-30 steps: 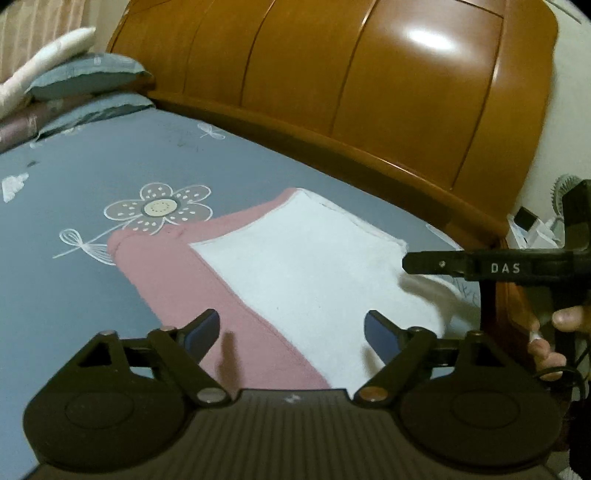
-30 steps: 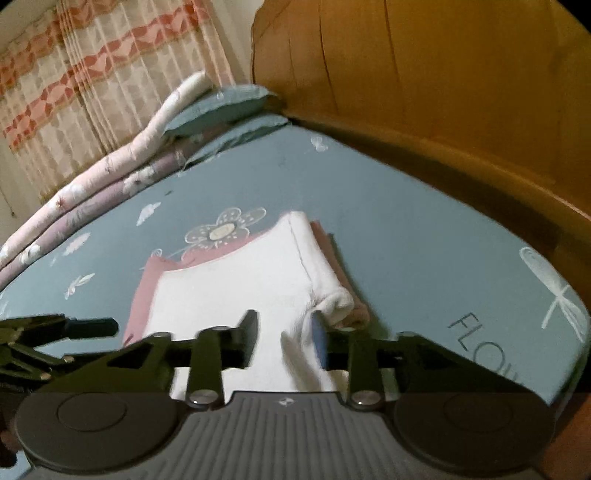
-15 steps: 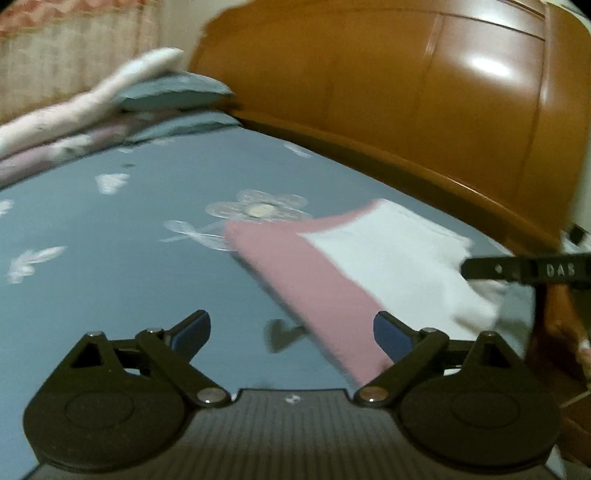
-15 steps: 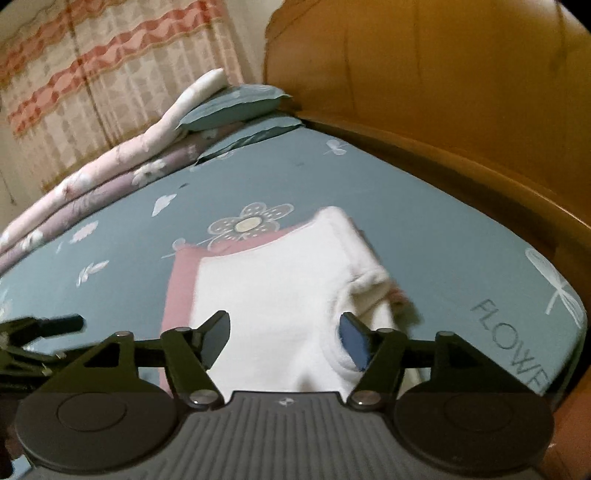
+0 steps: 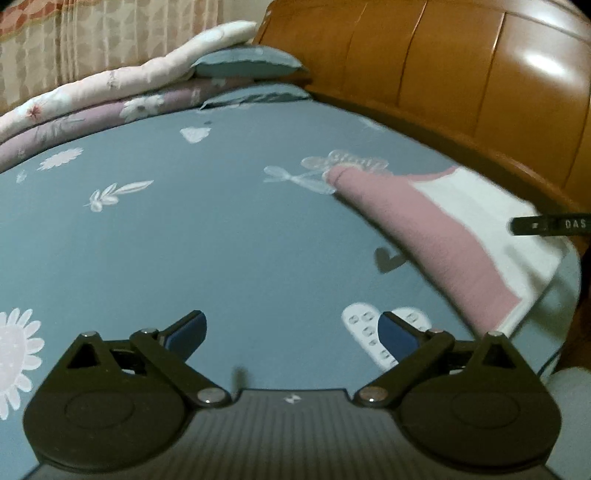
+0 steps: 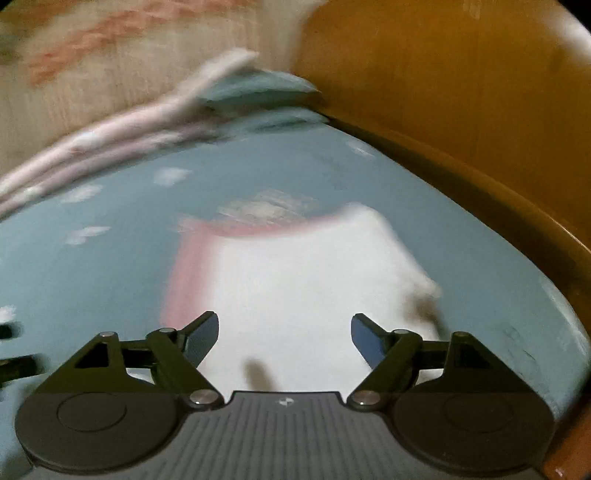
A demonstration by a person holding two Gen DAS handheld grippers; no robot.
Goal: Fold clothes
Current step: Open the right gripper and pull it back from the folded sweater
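A folded pink and white garment (image 5: pixel 424 229) lies flat on the blue-grey flowered bedsheet (image 5: pixel 184 240), close to the wooden headboard. In the left wrist view it sits off to the right. My left gripper (image 5: pixel 291 321) hovers over bare sheet beside it, its jaws opening wide with nothing between them. In the right wrist view, which is blurred, the garment's white panel (image 6: pixel 303 280) lies just ahead of my right gripper (image 6: pixel 283 319). Those jaws are also opening and the pads touch no cloth. One black finger of the right gripper (image 5: pixel 550 224) shows over the garment's far side.
A glossy wooden headboard (image 5: pixel 461 74) runs along the right and back. Teal pillows (image 5: pixel 247 64) and a rolled floral quilt (image 5: pixel 92 96) are stacked at the far end under patterned curtains (image 5: pixel 92 33). The bed's edge drops off at the lower right (image 5: pixel 569 295).
The right gripper's jaws spread apart and came off the garment's rolled right edge. The left gripper swung left off the garment onto bare sheet, and its view turned toward the pillows.
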